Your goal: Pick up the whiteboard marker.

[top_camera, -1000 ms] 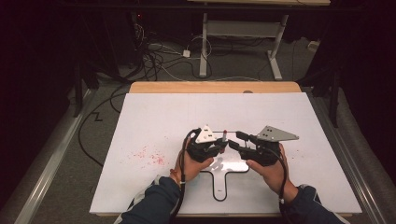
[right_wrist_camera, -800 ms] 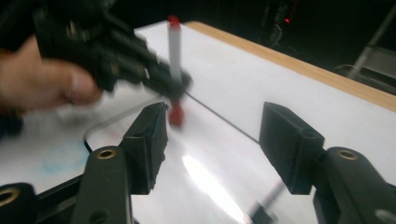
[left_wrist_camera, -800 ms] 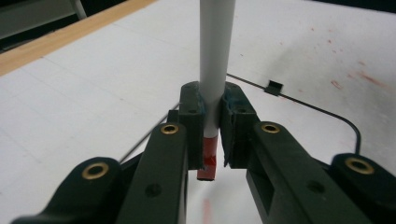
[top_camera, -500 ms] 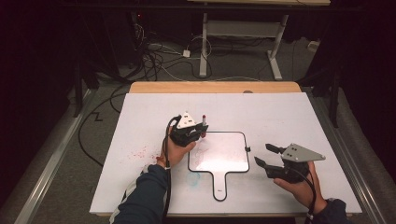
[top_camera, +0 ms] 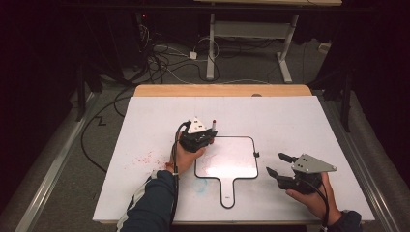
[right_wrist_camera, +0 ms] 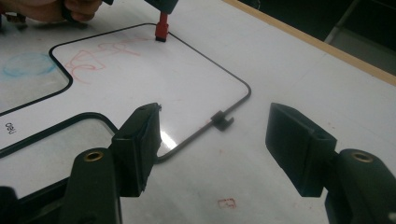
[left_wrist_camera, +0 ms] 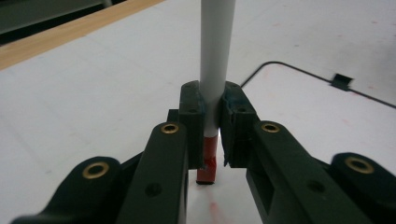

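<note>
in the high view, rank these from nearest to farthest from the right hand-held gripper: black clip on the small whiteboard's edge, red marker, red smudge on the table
Measured from the right hand-held gripper:
1. Small black clip on the right edge of the black-rimmed handled whiteboard, just left of the jaws.
2. White-barrelled red marker, at the board's upper left corner, clamped in the left hand-held gripper.
3. Red smudge on the white table, far left.
</note>
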Motion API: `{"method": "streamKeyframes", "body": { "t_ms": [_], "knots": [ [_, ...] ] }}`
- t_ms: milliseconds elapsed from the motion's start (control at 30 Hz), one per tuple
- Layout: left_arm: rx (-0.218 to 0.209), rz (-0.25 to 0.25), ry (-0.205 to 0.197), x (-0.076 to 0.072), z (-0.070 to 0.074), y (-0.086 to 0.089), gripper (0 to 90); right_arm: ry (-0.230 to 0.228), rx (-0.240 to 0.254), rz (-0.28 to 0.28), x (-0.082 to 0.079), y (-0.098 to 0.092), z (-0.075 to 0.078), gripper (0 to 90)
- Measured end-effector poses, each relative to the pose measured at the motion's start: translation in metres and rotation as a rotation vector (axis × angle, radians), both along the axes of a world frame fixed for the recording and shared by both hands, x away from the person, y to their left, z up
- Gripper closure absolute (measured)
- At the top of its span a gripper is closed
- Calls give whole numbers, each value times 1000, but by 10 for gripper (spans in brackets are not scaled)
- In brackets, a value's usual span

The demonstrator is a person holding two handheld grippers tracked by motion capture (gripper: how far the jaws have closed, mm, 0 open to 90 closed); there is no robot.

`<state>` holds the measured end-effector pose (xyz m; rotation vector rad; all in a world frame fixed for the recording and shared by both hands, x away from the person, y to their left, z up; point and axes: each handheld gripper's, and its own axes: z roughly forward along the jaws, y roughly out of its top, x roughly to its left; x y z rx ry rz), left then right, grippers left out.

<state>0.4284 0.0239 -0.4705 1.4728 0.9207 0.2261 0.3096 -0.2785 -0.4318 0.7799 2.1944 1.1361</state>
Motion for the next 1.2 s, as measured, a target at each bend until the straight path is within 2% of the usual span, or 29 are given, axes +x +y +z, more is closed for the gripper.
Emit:
{"method": "streamKeyframes", "body": {
  "t_ms": [100, 167, 200, 233, 267, 300, 333, 433, 467, 500, 533, 567, 600, 633, 667, 700, 733, 833, 867, 900, 933, 967, 1067, 1100, 1167, 1200],
  "knots": [
    [34, -2, -25, -3, 0, -1, 789, -6, -5, 4, 0, 1, 0, 356],
    [47, 24, -43, -1, -1, 3, 789, -6, -4, 2, 1, 1, 0, 355],
    [-5, 93, -50, 3, -2, 2, 789, -6, -7, 3, 1, 1, -1, 354],
    [32, 168, -53, 7, -4, 11, 789, -5, -12, 1, 1, 1, -1, 354],
    [32, 168, -53, 7, -4, 11, 789, -5, -12, 1, 1, 1, -1, 354],
    [76, 135, -58, 9, -5, 19, 789, -7, -15, 4, 1, 1, -1, 354],
    [95, 129, -61, 10, -5, 22, 789, -7, -17, 3, 1, 2, -2, 354],
    [59, 139, -43, 9, -4, 20, 789, -14, -24, 6, 2, 3, -2, 354],
    [-38, 158, -14, 5, -4, 13, 789, -12, -22, 5, 2, 3, -1, 354],
    [-38, 158, -14, 5, -4, 13, 789, -12, -22, 5, 2, 3, -1, 354],
    [-92, 177, -5, 3, -3, 6, 789, -12, -23, 6, 2, 3, -1, 353],
    [-136, 175, 10, -2, -2, -3, 789, -12, -25, 9, 2, 3, -1, 352],
    [-136, 175, 10, -2, -2, -3, 790, -13, -24, 12, 2, 4, -1, 349],
    [-102, 110, -5, -5, -2, -6, 789, -14, -21, 15, 2, 4, -1, 348],
    [-74, 67, -27, -7, -2, -7, 789, -14, -21, 15, 2, 4, -1, 348],
    [-33, 51, -26, -9, -2, -8, 790, -15, -25, 15, 1, 4, -1, 348],
    [32, 26, -37, -9, -3, -4, 789, -19, -23, 17, 1, 4, -1, 346],
    [6, 54, -47, -5, -3, -1, 790, -21, -26, 10, 1, 3, -1, 342],
    [26, 68, -59, -3, -3, 4, 790, -21, -26, 10, 1, 3, -1, 342],
    [-16, 112, -52, -1, -3, 5, 789, -23, -26, 11, 1, 2, -1, 342],
    [-31, 131, -46, 2, -3, 8, 789, -23, -24, 9, 1, 2, 0, 342],
    [-31, 176, -30, 4, -4, 13, 789, -24, -24, 7, 2, 1, 0, 342],
    [-99, 190, -10, 5, -3, 13, 789, -26, -26, 6, 2, 1, 0, 340],
    [-105, 198, 0, 3, -3, 11, 789, -27, -25, 8, 2, 1, 0, 339],
    [-129, 168, 15, -2, -2, 6, 789, -28, -26, 9, 2, 1, 0, 339],
    [-118, 138, 8, -6, -2, 3, 789, -29, -27, 11, 2, 2, 0, 338]
  ]
}}
